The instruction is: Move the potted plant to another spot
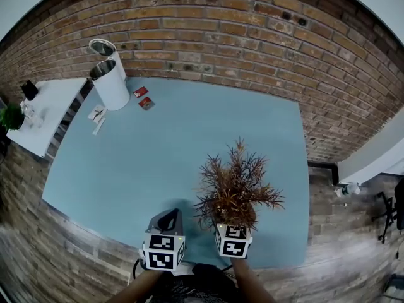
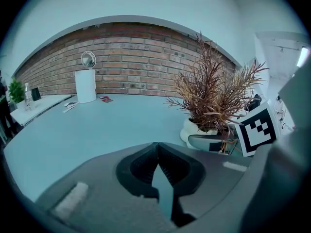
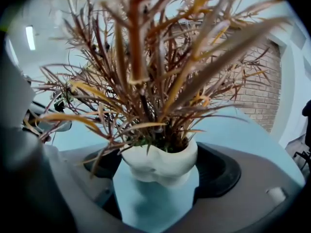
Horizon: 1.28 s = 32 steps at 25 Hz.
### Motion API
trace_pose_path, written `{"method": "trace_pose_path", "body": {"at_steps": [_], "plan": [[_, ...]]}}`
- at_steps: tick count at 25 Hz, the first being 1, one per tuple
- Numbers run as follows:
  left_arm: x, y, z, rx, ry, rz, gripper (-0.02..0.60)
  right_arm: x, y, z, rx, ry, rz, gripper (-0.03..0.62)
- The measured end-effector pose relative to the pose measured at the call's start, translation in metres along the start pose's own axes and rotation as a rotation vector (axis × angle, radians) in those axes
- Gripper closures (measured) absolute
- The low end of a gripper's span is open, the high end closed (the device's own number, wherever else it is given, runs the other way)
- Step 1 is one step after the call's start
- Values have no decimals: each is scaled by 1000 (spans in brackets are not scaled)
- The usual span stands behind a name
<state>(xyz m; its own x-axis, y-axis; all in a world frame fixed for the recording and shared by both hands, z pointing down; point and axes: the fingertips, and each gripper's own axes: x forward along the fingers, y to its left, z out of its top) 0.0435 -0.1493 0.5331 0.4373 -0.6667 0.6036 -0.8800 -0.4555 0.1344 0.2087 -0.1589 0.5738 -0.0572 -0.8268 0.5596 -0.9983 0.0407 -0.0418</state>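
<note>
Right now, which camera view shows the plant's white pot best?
The right gripper view: the white pot sits close between its jaws. The left gripper view shows only part; in the head view, foliage hides it.

The pot (image 3: 160, 165) looks like smooth white ceramic with a soft sheen; the plant (image 3: 146, 81) has dry, stiff leaves. The table (image 1: 158, 156) is smooth and matt, the wall (image 1: 221, 36) rough brick, the bin (image 1: 112, 84) glossy white. The left gripper (image 2: 157, 149) is matt grey plastic with ribbed black pads (image 2: 141, 166)
</note>
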Motion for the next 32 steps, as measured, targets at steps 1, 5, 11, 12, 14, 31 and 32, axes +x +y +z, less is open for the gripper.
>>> {"method": "trace_pose_path", "body": {"at_steps": [1,5,11,12,14,31,32], "plan": [[0,1,0,1,0,-3,581,0,1,0,1,0,-2,135],[-1,9,3,6,-2,-11,581,1,6,2,6,3,-9,132],[-3,25,0,2,1,-26,581,6,22,3,9,7,-14,132],[-3,27,0,2,1,-27,581,7,25,4,8,6,-12,132],[-3,34,1,1,-1,-29,581,10,31,5,4,4,-8,131],[-11,91,3,-27,-11,-22,581,32,91,16,-19,16,27,132],[-11,94,4,-28,-13,-22,581,33,94,17,-23,18,31,132]]}}
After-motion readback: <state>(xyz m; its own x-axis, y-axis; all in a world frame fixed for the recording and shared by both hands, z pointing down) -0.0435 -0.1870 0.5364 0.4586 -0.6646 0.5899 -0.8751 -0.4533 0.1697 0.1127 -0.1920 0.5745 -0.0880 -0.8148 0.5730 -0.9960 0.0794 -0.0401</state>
